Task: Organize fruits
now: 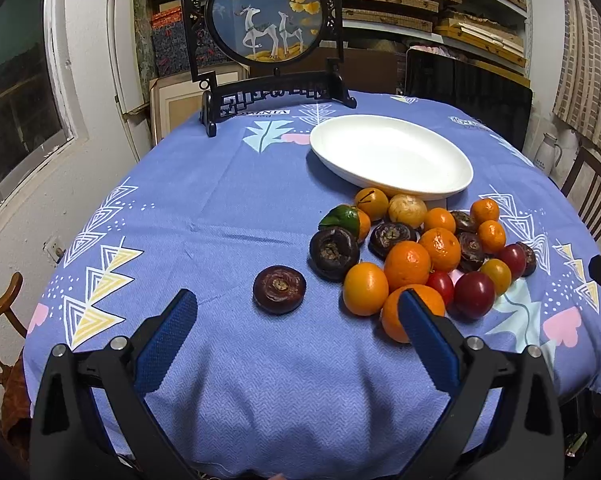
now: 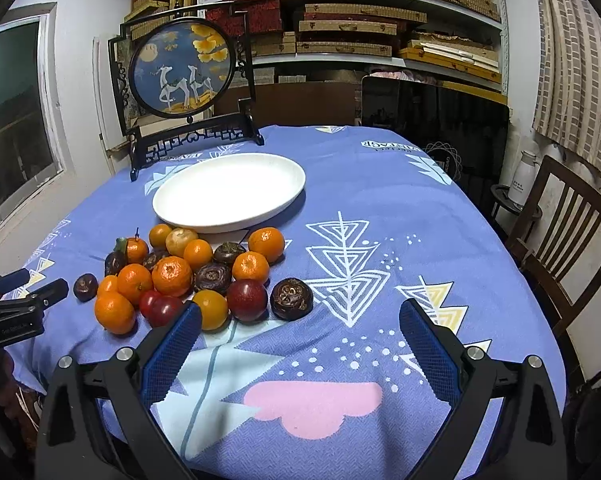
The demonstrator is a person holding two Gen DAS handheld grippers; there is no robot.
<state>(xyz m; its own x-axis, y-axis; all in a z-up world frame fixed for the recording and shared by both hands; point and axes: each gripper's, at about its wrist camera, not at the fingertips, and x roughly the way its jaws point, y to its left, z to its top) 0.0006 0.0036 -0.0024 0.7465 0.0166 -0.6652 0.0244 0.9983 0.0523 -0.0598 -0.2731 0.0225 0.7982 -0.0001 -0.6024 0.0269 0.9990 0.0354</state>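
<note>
tablecloth (image 1: pixel 228 208): periwinkle blue, with white triangle motifs, yellow chevrons, pink clouds;
plate (image 1: pixel 392 152): plain white;
mandarins (image 1: pixel 407 265): bright orange, one at 10 o'clock of the pile part green;
water chestnuts (image 1: pixel 279 289): dark maroon-brown;
plums (image 1: pixel 474 294): deep red;
gripper pads (image 2: pixel 172 350): blue, dotted texture

Black plastic left claw (image 1: pixel 298 304), blue textured pads (image 1: pixel 168 340), silver screws

Dim indoor light, strong fisheye warping
</note>
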